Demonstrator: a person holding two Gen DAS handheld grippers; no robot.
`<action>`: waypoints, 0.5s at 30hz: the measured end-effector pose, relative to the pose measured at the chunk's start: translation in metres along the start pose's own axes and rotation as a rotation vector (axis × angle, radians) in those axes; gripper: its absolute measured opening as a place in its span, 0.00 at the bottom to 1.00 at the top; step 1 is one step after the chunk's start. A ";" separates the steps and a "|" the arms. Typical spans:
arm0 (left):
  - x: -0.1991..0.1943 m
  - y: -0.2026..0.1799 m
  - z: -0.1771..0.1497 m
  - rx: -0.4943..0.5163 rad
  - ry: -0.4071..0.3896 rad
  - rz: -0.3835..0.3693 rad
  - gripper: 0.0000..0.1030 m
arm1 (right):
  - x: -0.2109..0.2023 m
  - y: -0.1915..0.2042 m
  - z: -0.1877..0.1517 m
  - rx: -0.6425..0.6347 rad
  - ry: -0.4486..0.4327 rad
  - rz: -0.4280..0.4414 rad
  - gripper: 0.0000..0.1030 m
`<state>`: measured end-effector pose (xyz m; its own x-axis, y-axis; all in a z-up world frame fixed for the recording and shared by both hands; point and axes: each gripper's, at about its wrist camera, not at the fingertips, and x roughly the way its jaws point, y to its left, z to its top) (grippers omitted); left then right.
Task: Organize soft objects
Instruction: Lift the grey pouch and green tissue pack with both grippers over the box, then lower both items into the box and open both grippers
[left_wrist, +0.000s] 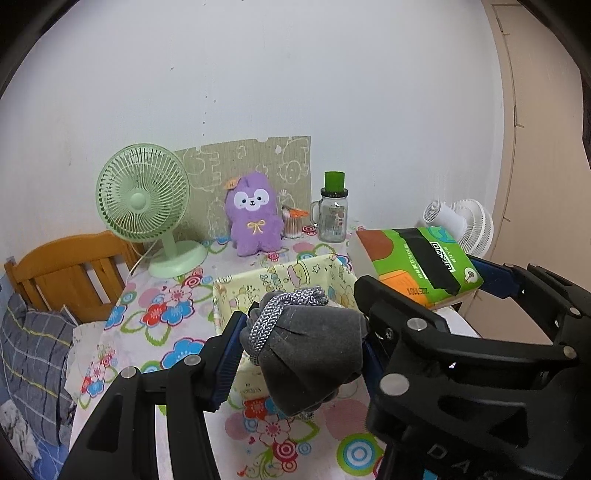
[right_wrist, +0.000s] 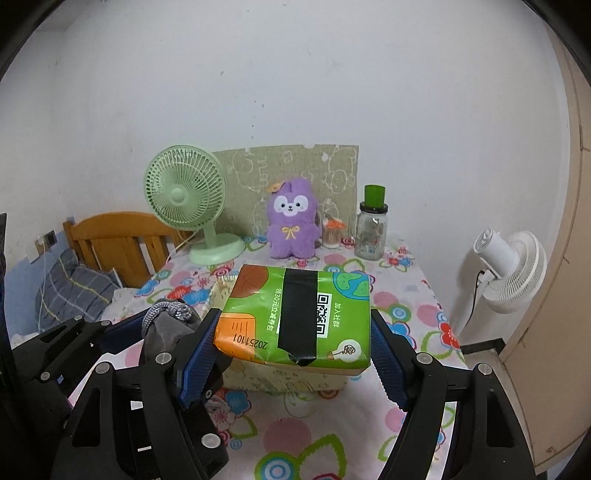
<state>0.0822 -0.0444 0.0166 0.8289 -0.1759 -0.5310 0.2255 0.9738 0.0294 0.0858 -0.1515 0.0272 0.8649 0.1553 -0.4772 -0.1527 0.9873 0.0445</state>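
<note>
My left gripper (left_wrist: 301, 343) is shut on a grey drawstring pouch (left_wrist: 310, 354) with a grey-white cord, held just in front of a yellow fabric storage box (left_wrist: 243, 291) on the flowered tablecloth. My right gripper (right_wrist: 295, 332) is shut on a green and orange tissue pack (right_wrist: 295, 317) with black tape, held above the same box (right_wrist: 258, 380). The tissue pack also shows in the left wrist view (left_wrist: 417, 262), and the pouch in the right wrist view (right_wrist: 166, 325). A purple plush toy (left_wrist: 255, 214) sits at the back of the table.
A green desk fan (left_wrist: 144, 206) stands back left. A glass jar with green lid (left_wrist: 332, 210) and a small cotton-swab cup (left_wrist: 291, 221) stand back right. A white fan (right_wrist: 509, 266) stands off the table's right edge. A wooden bed frame (left_wrist: 66, 269) and a plaid pillow (left_wrist: 33, 354) lie left.
</note>
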 end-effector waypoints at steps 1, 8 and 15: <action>0.002 0.001 0.001 -0.001 -0.006 0.004 0.58 | 0.001 0.000 0.001 0.002 -0.004 -0.006 0.76; 0.014 0.006 0.008 -0.006 -0.020 0.011 0.58 | 0.015 -0.002 0.010 0.021 -0.009 -0.012 0.76; 0.031 0.014 0.014 -0.024 -0.013 0.008 0.58 | 0.032 0.001 0.017 0.002 -0.007 -0.030 0.76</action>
<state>0.1184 -0.0383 0.0122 0.8370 -0.1698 -0.5201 0.2067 0.9783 0.0133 0.1219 -0.1452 0.0267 0.8724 0.1263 -0.4722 -0.1264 0.9915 0.0318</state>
